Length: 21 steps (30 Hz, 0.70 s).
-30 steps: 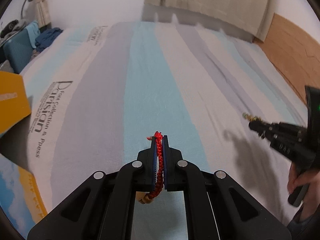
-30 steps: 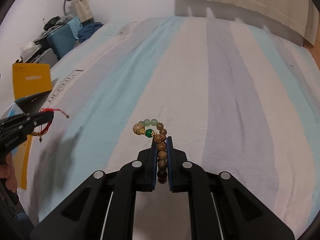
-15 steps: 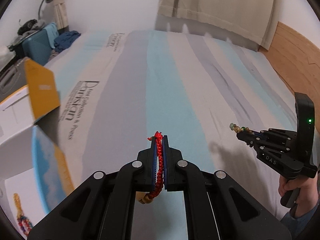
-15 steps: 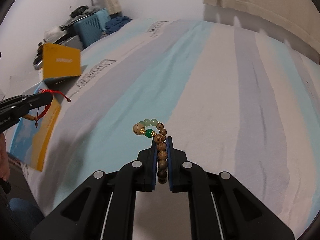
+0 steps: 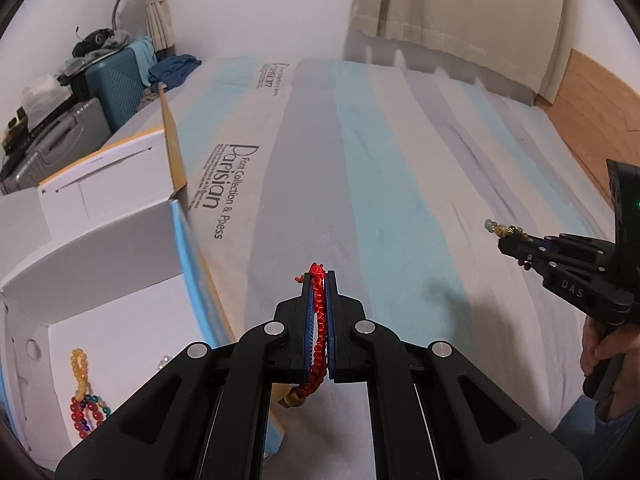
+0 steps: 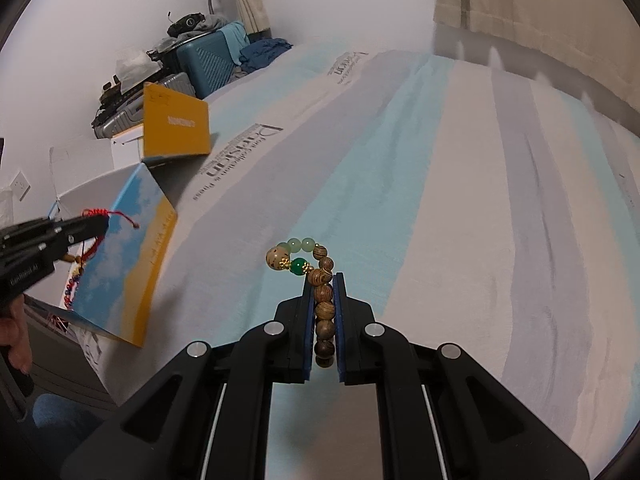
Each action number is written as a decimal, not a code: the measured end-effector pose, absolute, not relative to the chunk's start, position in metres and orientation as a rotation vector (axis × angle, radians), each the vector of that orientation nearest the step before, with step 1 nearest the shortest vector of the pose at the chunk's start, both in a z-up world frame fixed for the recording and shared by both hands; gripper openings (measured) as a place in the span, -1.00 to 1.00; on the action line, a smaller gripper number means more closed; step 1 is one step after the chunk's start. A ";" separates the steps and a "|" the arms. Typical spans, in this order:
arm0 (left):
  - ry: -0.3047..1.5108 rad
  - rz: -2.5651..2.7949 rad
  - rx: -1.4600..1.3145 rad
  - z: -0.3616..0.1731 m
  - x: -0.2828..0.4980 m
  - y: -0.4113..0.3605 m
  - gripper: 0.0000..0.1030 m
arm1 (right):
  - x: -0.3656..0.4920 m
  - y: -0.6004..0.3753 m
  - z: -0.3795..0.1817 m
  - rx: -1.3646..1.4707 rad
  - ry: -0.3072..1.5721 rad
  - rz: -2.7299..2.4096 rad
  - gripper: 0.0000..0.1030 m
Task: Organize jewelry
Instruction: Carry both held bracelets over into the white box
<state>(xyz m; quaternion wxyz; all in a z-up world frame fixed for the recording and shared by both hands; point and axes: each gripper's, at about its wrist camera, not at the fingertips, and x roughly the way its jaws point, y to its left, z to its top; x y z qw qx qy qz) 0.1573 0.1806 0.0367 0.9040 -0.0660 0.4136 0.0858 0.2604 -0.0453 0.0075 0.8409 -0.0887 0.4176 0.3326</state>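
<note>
Left gripper, pinching the red bracelet, was nearer the open box at lower left of frame; right gripper clamped the wooden-bead bracelet.

On the striped blue, grey and white bed sheet I read "Parisian Font Collection & Press". The black right gripper body shows "DAS".

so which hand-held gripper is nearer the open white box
Left. The left hand-held gripper, shut on the red bracelet, is right beside the open white box. The right hand-held gripper, holding the wooden bead bracelet, is farther off over the bed.
</note>
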 end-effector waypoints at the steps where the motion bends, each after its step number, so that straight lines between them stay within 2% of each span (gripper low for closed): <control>1: 0.850 0.176 -0.139 0.038 0.154 0.183 -0.93 | 0.258 -0.042 0.011 -0.191 0.882 0.702 -0.86; 21: 0.783 0.264 -0.188 0.066 0.087 0.264 -0.93 | 0.188 0.082 0.047 -0.293 0.834 0.778 -0.85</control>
